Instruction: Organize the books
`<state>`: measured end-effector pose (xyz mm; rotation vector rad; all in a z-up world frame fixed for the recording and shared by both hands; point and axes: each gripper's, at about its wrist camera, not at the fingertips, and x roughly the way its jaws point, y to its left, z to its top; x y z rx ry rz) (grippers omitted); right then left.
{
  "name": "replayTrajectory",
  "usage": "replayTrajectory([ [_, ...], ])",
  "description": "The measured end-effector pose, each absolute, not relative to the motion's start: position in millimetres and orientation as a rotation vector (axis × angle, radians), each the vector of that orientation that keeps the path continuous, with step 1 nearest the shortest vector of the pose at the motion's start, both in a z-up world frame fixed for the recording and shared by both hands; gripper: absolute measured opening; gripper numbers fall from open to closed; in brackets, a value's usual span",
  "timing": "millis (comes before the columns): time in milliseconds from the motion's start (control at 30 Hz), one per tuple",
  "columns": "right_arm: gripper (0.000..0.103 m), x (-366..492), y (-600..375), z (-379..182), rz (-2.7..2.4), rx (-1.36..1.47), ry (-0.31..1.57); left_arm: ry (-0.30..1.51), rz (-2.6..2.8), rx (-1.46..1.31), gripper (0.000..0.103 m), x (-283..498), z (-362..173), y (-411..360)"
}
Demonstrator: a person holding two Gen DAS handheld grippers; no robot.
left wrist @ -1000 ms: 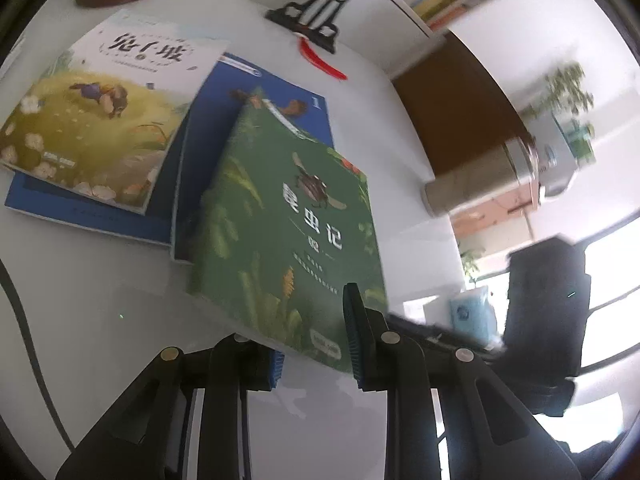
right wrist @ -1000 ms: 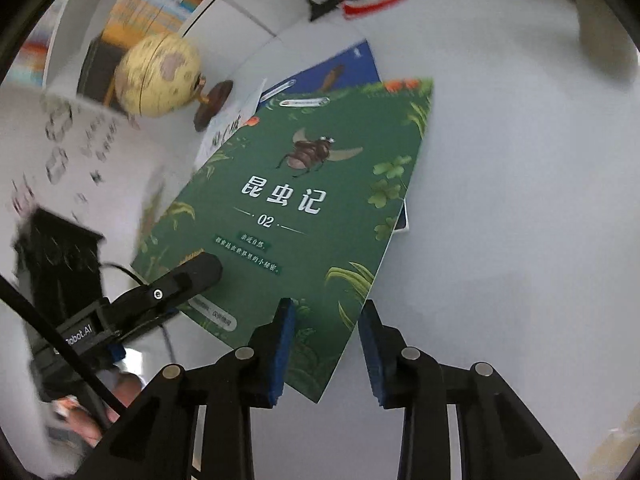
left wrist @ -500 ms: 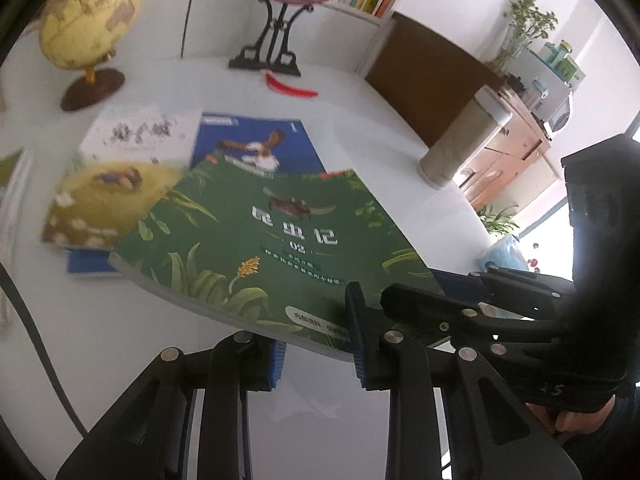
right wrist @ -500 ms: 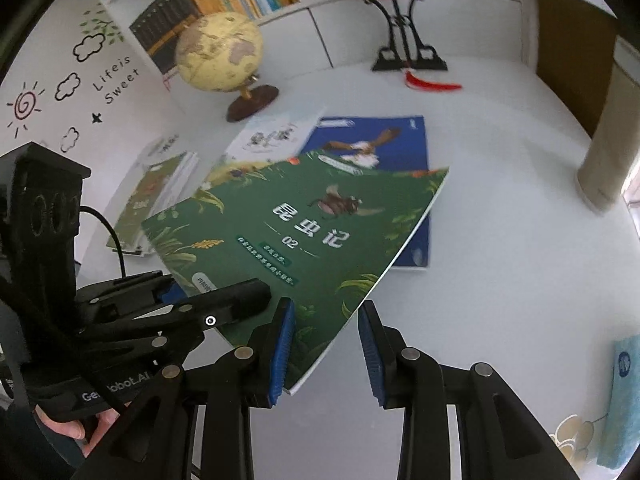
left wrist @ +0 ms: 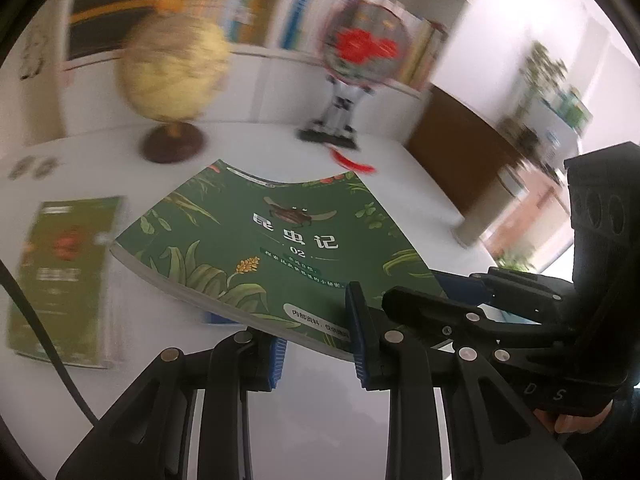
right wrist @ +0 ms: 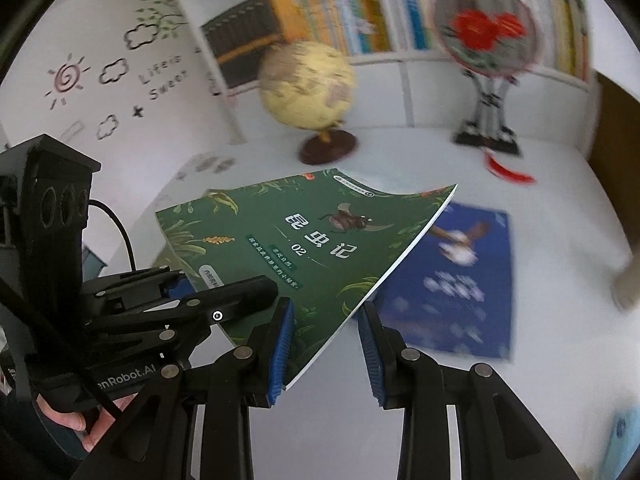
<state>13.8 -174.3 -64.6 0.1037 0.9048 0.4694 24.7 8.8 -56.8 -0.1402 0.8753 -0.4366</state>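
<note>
Both my tongs are clamped on the green insect book, holding it tilted up off the white counter. Left tongs pinch its near edge, right tongs grip its near corner, jaws only a little apart. A blue book lies flat underneath, another green book by the counter's left edge.

1. A green insect book hangs tilted above the white table, its near edge between the left gripper pads.
2. The right gripper clamps its right corner.
3. Behind: a globe.
</note>
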Motion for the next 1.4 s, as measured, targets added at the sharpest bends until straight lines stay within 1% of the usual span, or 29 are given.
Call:
replayTrajectory([
  [133, 0.032, 39.2, -111.5, -61.8, 0.558, 0.074, 0.883, 0.859, -0.340, -0.169, 0.024, 34.7, -58.3, 68.3],
  [300, 0.032, 68.3, -37.9, -75.1, 0.659, 0.042, 0.885, 0.862, -0.228, -0.211, 0.024, 50.1, -74.4, 141.5],
  [500, 0.032, 106.1, 38.8, -101.0, 0.721, 0.003, 0.923, 0.881, -0.173, -0.280, 0.024, 69.5, -102.5, 195.9],
  [667, 0.032, 124.2, 69.8, -124.6, 0.711, -0.007, 0.984, 0.896, -0.182, -0.318, 0.024, 75.9, -122.8, 208.3],
  [867, 0.033, 135.1, 74.3, -150.8, 0.677, 0.039, 1.110, 0.952, -0.196, -0.406, 0.024, 69.6, -148.8, 221.5],
  [1000, 0.033, 136.8, 84.9, -164.0, 0.660, 0.019, 1.179, 0.985, -0.171, -0.463, 0.028, 66.2, -160.0, 233.5],
  [1100, 0.033, 133.5, 89.9, -168.8, 0.634, -0.019, 1.201, 1.013, -0.180, -0.509, 0.028, 60.8, -165.5, 240.0],
  [1167, 0.033, 135.2, 89.5, -173.2, 0.621, -0.022, 1.225, 1.027, -0.176, -0.494, 0.030, 54.2, -166.5, 241.0],
  [1400, 0.033, 125.3, 79.2, -173.9, 0.594, -0.026, 1.277, 1.044, -0.213, -0.341, 0.030, 25.3, -152.8, 225.4],
])
